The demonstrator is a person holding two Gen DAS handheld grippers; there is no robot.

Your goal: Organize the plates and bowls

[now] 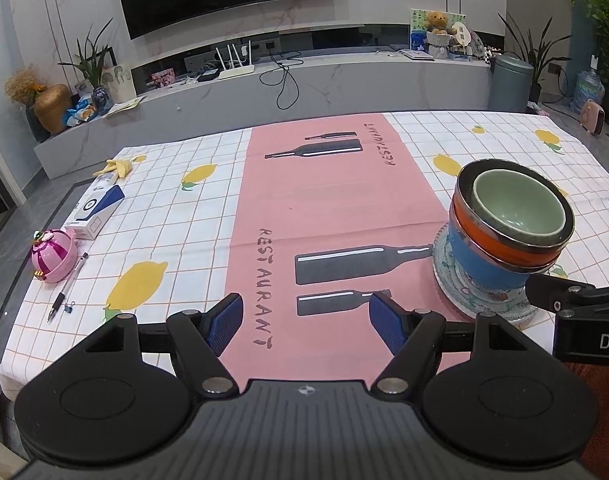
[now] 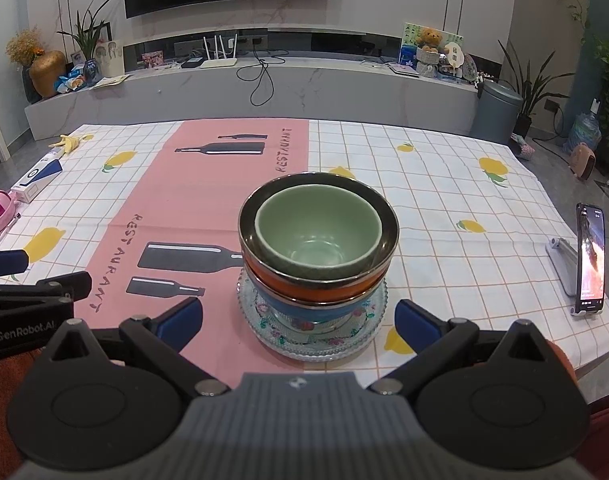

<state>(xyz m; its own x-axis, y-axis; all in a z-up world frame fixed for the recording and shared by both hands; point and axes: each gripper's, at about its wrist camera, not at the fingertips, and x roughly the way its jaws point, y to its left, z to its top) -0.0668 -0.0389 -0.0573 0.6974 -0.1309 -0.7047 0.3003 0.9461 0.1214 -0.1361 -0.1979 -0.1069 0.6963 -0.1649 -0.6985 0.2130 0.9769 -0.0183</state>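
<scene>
A stack stands on the table in both views: a green bowl (image 2: 318, 236) nested in an orange bowl (image 2: 316, 282), on a blue bowl (image 2: 304, 308), all resting on a floral glass plate (image 2: 264, 326). In the left wrist view the same green bowl (image 1: 518, 208), orange bowl (image 1: 492, 240), blue bowl (image 1: 480, 264) and plate (image 1: 460, 300) are at the right. My right gripper (image 2: 298, 320) is open, its blue pads either side of the plate's near edge, apart from it. My left gripper (image 1: 306, 324) is open over the pink cloth, left of the stack, holding nothing.
A phone on a stand (image 2: 590, 258) is at the right table edge. At the left edge lie a pink round toy (image 1: 52, 256), a pen (image 1: 66, 288), a blue-white box (image 1: 96, 208) and a banana peel (image 1: 116, 168). A TV bench runs behind the table.
</scene>
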